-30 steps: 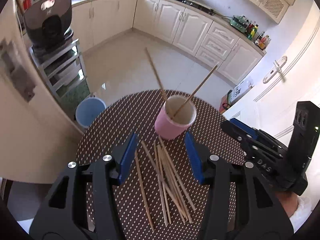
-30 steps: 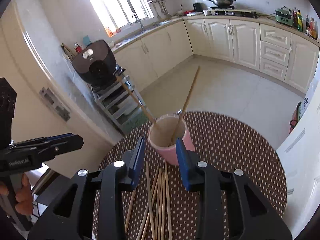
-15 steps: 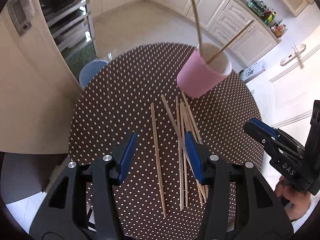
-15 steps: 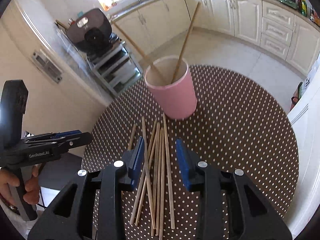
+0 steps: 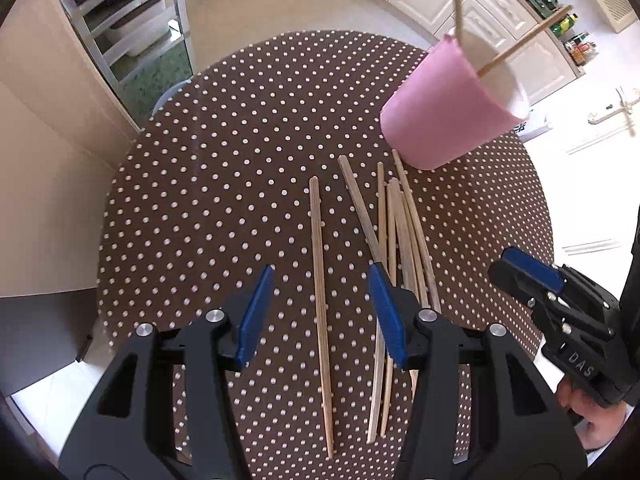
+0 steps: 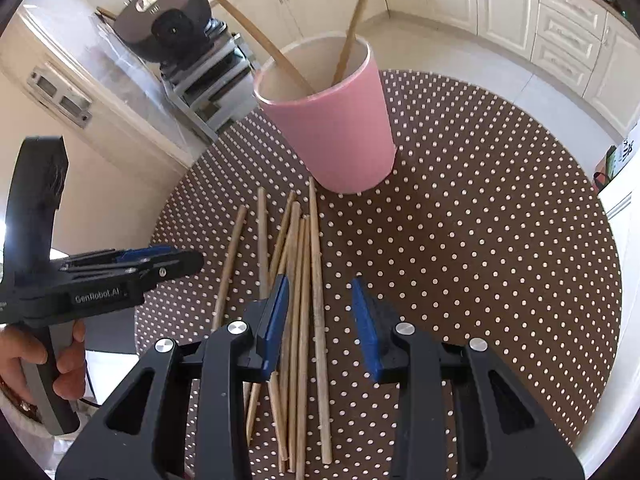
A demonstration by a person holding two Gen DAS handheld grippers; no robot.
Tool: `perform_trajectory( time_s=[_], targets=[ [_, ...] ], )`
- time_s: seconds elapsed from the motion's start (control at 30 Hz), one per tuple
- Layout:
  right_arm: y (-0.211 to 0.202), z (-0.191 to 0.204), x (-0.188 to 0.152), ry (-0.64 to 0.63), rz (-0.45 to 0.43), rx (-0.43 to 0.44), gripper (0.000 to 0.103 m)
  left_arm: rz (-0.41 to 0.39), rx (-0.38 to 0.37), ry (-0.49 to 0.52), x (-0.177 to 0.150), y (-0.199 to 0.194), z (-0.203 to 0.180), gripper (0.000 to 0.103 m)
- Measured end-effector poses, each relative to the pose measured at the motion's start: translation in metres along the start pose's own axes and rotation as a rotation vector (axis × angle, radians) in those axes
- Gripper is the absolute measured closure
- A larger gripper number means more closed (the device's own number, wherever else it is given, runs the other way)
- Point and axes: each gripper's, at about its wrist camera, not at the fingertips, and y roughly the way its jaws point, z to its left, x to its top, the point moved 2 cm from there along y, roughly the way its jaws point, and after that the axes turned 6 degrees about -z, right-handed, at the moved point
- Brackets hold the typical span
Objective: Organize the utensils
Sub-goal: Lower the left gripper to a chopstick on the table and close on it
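Note:
A pink cup (image 5: 440, 116) (image 6: 340, 128) stands on the brown dotted round table (image 5: 220, 200) (image 6: 480, 240) with two chopsticks (image 6: 356, 12) leaning in it. Several loose wooden chopsticks (image 6: 304, 280) lie in a bundle in front of the cup. One single chopstick (image 5: 318, 280) lies apart on the left. My left gripper (image 5: 320, 312) hovers low over it, jaws closing, the stick between them untouched. My right gripper (image 6: 320, 320) is open above the bundle, with a few sticks between its pads. Each gripper shows in the other's view: the right gripper (image 5: 508, 264), the left gripper (image 6: 192, 258).
A metal rack (image 6: 208, 68) with a black appliance (image 6: 160, 20) stands beyond the table's far left. White kitchen cabinets (image 6: 560, 20) line the back wall. A pale blue bin (image 5: 168, 92) sits under the table edge. A person's hand (image 6: 60, 356) holds the left gripper's handle.
Both grippers have sunk toward the table and tipped further down. The cup has slid up and away in both views. The left jaws stand slightly narrower.

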Motion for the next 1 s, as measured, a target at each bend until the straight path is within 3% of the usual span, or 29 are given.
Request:
perform_trajectory(
  time_s=[0.1,0.4,0.77,1.0],
  targets=[
    [0.013,-0.005,0.0,0.005,0.039,-0.003,0.072,0.026,-0.005,-0.009,0.007,0.017,-0.002,0.067],
    [0.06,0.0,0.013,-0.021,0.13,0.009,0.072,0.068,0.02,-0.021,0.021,0.051,-0.003,0.068],
    [0.089,0.016,0.025,-0.126,0.155,-0.076,0.077,0.062,0.005,-0.029,0.029,0.055,0.001,0.069],
    [0.106,0.032,0.037,-0.151,0.158,-0.117,0.077,0.063,0.039,-0.016,0.036,0.061,0.001,0.071]
  ],
)
